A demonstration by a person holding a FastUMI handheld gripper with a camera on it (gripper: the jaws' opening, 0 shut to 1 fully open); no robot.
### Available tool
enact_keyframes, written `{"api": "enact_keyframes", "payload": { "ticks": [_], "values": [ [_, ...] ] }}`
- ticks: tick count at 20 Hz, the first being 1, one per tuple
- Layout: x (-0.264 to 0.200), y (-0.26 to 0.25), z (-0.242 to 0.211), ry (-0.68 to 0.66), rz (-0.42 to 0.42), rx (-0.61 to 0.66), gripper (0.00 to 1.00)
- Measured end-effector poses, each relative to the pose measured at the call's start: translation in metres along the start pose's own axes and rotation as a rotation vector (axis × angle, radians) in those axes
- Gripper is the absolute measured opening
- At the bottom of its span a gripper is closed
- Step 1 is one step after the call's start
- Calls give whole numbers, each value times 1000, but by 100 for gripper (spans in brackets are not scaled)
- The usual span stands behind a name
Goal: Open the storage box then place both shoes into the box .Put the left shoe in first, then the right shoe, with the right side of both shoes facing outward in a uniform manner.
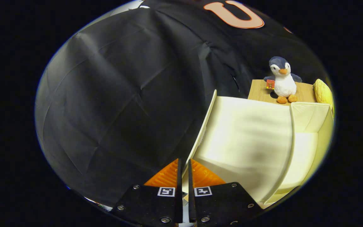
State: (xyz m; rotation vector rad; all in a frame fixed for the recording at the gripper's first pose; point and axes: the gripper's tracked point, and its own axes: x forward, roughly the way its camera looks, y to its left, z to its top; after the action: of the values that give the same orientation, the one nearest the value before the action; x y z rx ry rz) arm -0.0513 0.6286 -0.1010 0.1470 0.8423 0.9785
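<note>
My gripper (184,162) is shut on the thin front edge of the storage box's cream lid (247,138), which runs up from between the two fingers. The lid is lifted and tilted up, its broad pale face spreading to the right of the fingers. Beyond the lid's far edge the box's open cream inside (306,148) shows, with its back corner wall and a bit of its floor.
Behind the box a wooden surface (260,90) carries a small plush penguin (282,78) and a yellow ribbed soft object (323,91). Black cloth forms the booth's wall to the left of the fingers and ahead of them.
</note>
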Motion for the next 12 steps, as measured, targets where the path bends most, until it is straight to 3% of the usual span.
{"api": "enact_keyframes", "payload": {
  "ticks": [2, 4, 5, 9, 12],
  "values": [
    [0, -4, -1, -7, -6, -18, 9],
    [-4, -25, 2, -16, -27, -45, 25],
    [-7, -38, 8, -27, -32, -57, 46],
    [-38, -87, 24, -114, -130, -71, 93],
    [-88, -132, 30, -184, -223, -62, 98]
  ]
}}
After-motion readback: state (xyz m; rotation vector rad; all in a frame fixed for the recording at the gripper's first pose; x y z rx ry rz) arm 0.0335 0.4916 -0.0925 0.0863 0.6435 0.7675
